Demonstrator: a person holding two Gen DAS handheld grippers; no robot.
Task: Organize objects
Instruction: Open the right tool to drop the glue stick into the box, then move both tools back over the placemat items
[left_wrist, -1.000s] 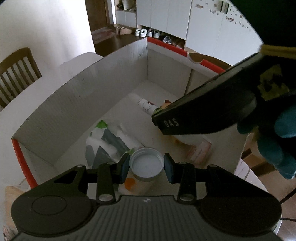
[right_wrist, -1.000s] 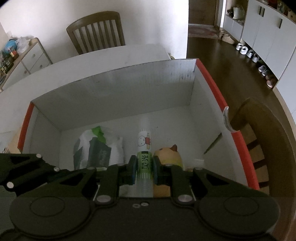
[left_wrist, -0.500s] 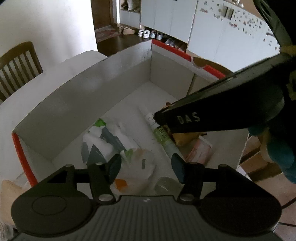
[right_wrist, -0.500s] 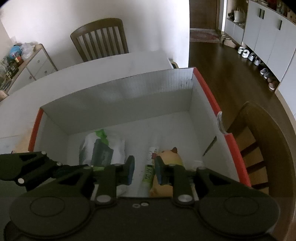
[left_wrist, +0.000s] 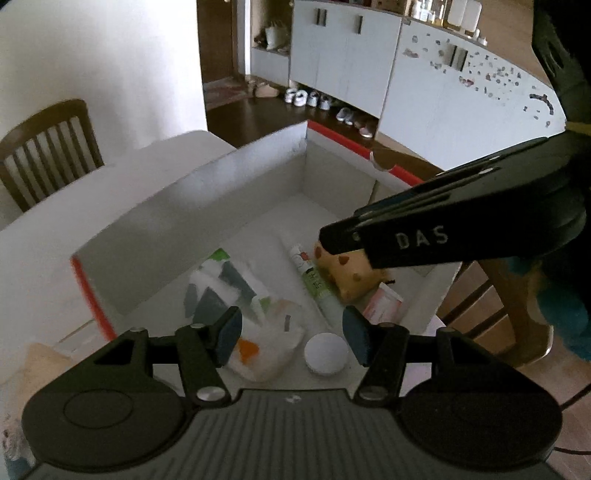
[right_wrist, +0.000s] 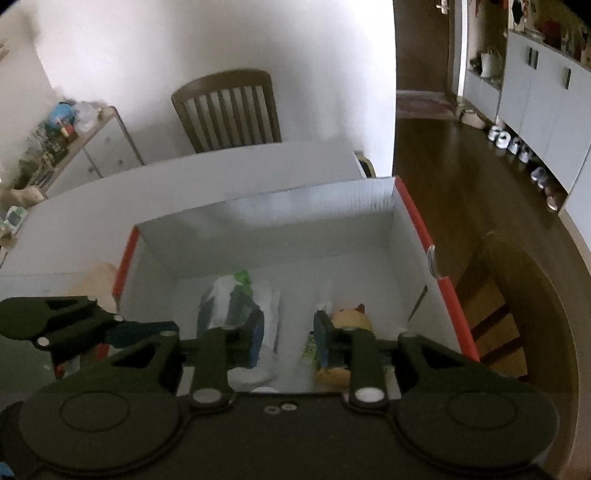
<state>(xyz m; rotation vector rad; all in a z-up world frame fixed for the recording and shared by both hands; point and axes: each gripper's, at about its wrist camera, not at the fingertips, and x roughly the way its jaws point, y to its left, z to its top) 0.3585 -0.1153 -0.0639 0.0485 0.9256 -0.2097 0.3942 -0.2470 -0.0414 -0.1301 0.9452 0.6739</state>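
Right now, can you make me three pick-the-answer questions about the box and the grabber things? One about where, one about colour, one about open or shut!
1. Where does the green-and-white tube lie?
A. inside the box
B. on the chair
C. on the floor

2. What colour is the box's edge trim?
A. blue
B. red
C. yellow

3. How does the left gripper stand?
A. clamped on the tube
B. open, holding nothing
C. clamped on the round white lid

Answers: 1 A, the tube rests on the box floor beside the toy animal. 2 B, red strips line its edges. 3 B, its fingers stand apart above the lid.
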